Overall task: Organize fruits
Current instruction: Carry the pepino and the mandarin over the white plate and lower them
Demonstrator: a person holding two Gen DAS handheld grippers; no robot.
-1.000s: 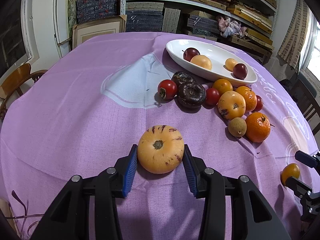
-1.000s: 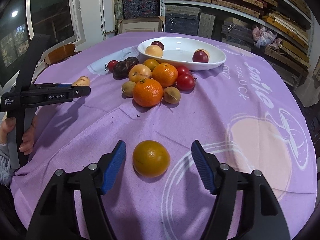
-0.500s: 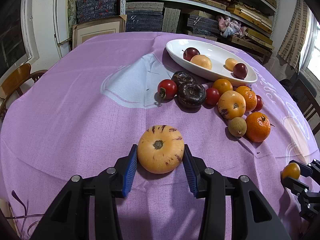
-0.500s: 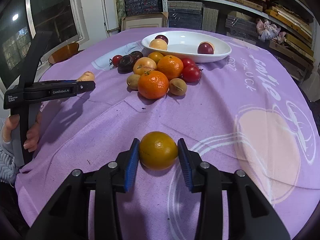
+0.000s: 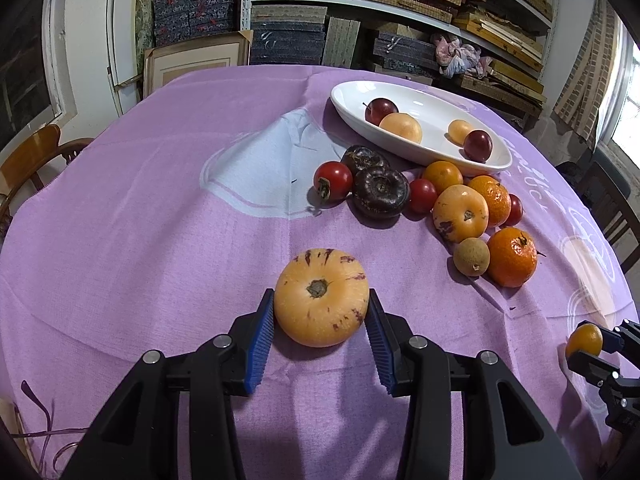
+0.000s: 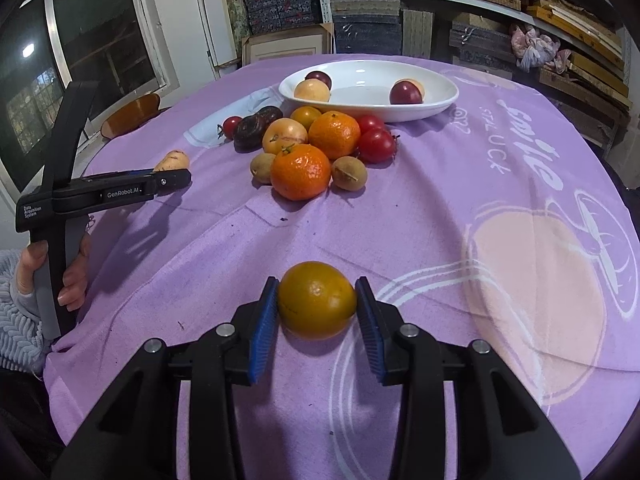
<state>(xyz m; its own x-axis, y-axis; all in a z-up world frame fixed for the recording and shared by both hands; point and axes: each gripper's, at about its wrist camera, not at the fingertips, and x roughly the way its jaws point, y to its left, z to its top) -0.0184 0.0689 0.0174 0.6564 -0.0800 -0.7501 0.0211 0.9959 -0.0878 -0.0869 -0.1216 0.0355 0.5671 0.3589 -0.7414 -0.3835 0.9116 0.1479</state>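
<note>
My left gripper (image 5: 320,312) is shut on a pale orange melon with purple streaks (image 5: 321,297), which rests on the purple tablecloth (image 5: 140,220). My right gripper (image 6: 316,304) is shut on a dark orange fruit (image 6: 317,300), low over the cloth; it also shows in the left wrist view (image 5: 584,340). A white oval dish (image 5: 432,104) at the back holds two dark plums and two pale orange fruits. A pile of loose fruit (image 5: 464,212) lies in front of the dish: tomatoes, dark ribbed fruits, mandarins, small brown fruits.
The round table drops off at its edges. Wooden chairs (image 5: 28,160) stand at the left and a dark chair (image 5: 612,208) at the right. Shelves of stacked boxes (image 5: 360,0) fill the back wall. The person's hand (image 6: 52,272) holds the left gripper's handle.
My right gripper has closed from wide open onto the dark orange fruit and moved a little forward. My left gripper stays shut on the melon, unmoved.
</note>
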